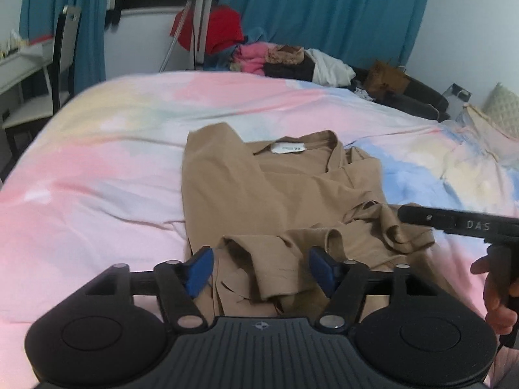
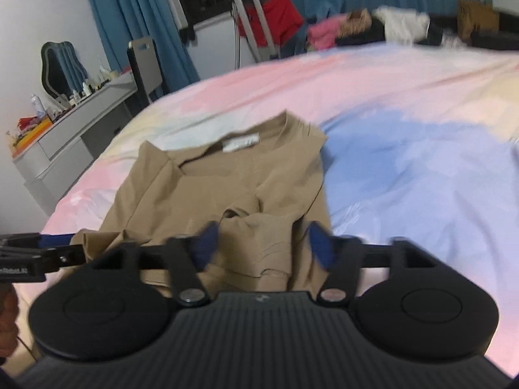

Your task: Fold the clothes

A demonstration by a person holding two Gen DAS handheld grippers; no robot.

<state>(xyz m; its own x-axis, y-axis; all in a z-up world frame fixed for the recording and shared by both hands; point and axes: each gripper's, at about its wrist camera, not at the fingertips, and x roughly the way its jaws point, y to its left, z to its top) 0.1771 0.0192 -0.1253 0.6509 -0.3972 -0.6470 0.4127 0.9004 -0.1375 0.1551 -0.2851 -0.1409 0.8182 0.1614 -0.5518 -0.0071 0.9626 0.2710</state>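
A tan t-shirt [image 1: 259,191] lies on the pastel bedspread [image 1: 97,178], collar and white label at the far end, sides folded inward, hem bunched toward me. My left gripper [image 1: 261,267] is open, its blue pads either side of the bunched hem. In the right wrist view the same shirt [image 2: 211,191] lies ahead, and my right gripper [image 2: 259,243] is open over the hem's right part. The right gripper's black body [image 1: 454,223] shows at the right of the left wrist view, and the left gripper's side [image 2: 32,256] shows at the left of the right wrist view.
A pile of mixed clothes [image 1: 285,60] sits at the bed's far edge, with a tripod [image 1: 194,32] and blue curtains [image 1: 324,9] behind. A grey dresser [image 2: 65,129] and a chair [image 2: 146,64] stand left of the bed. A pillow [image 1: 499,113] lies far right.
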